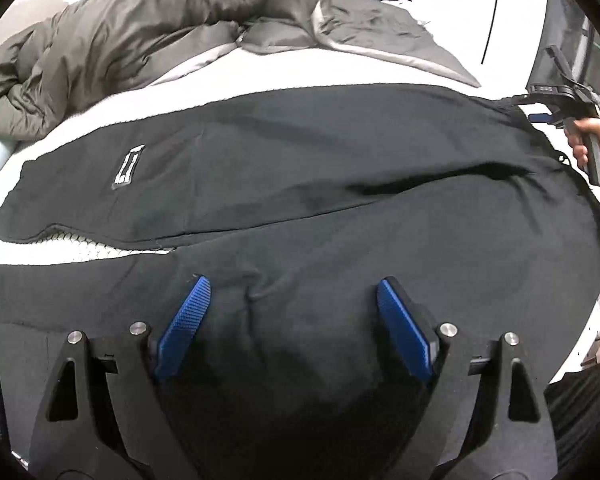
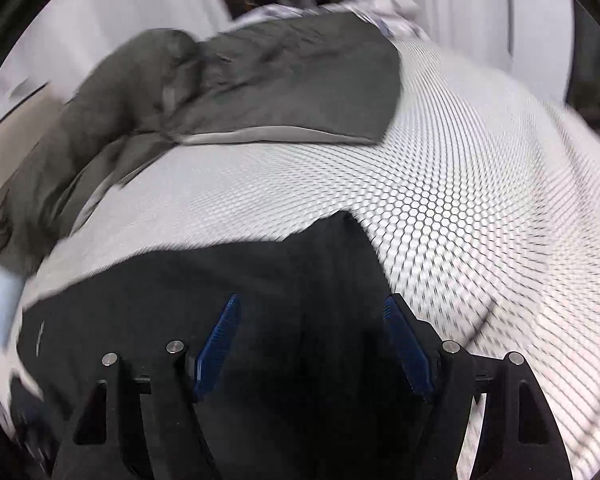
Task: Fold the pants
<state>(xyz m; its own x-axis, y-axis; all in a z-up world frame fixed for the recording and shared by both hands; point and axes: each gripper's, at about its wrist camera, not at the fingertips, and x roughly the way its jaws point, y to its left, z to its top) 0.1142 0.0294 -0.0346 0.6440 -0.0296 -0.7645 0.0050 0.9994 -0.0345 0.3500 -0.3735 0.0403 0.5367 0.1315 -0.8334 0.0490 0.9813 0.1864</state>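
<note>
Black pants (image 1: 300, 168) lie spread flat across a white honeycomb-patterned bed (image 1: 284, 68), with a white logo patch (image 1: 129, 168) on the far leg at the left. My left gripper (image 1: 292, 292) is open just above the near leg, blue pads wide apart with nothing between them. The right gripper (image 1: 548, 100) shows in the left wrist view at the far right end of the pants, held by a hand. In the right wrist view my right gripper (image 2: 312, 308) is open over a corner of the black pants (image 2: 236, 292). That view is motion-blurred.
A rumpled grey duvet (image 1: 140, 28) lies along the far side of the bed, also in the right wrist view (image 2: 228, 80). The bed sheet (image 2: 480, 184) spreads to the right. A dark stand (image 1: 560, 52) rises at the far right edge.
</note>
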